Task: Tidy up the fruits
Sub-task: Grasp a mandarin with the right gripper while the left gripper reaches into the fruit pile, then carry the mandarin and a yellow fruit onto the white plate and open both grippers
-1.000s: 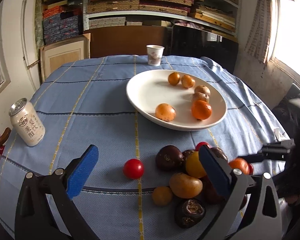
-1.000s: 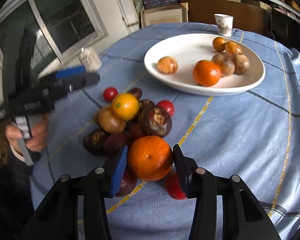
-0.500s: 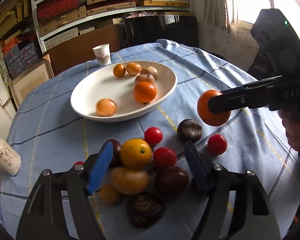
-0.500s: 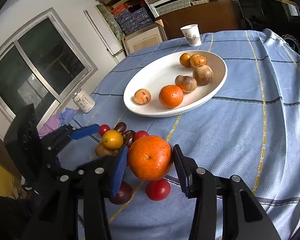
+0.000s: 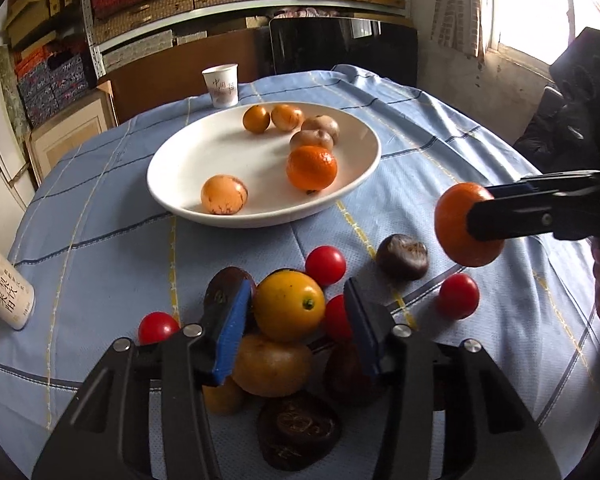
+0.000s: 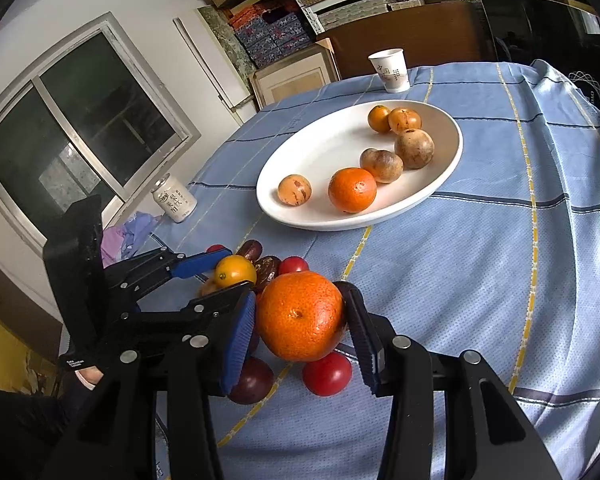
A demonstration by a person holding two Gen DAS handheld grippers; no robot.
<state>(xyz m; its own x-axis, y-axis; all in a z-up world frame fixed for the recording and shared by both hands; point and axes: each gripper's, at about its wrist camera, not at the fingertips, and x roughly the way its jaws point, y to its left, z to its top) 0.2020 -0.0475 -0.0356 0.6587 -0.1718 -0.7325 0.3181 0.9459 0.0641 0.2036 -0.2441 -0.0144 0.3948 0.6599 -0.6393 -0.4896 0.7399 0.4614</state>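
An orange (image 6: 300,316) is pinched in the right gripper (image 6: 302,322), lifted; carrying to the far plate (image 6: 440,184) seems next. The left gripper (image 5: 290,322) is spread around a yellow fruit (image 5: 289,307).

1. The can (image 5: 5,289) to my left carries vertical Chinese characters; I cannot read them surely.
2. The paper cup (image 5: 221,85) bears red "中国" plus smaller illegible characters.
3. My left tool (image 6: 236,276) has a small white label, unreadable.

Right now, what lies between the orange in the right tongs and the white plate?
Only bare blue tablecloth. In the right wrist view, nothing sits between the held orange in the right tongs and the white plate; the loose fruit lies left and below.
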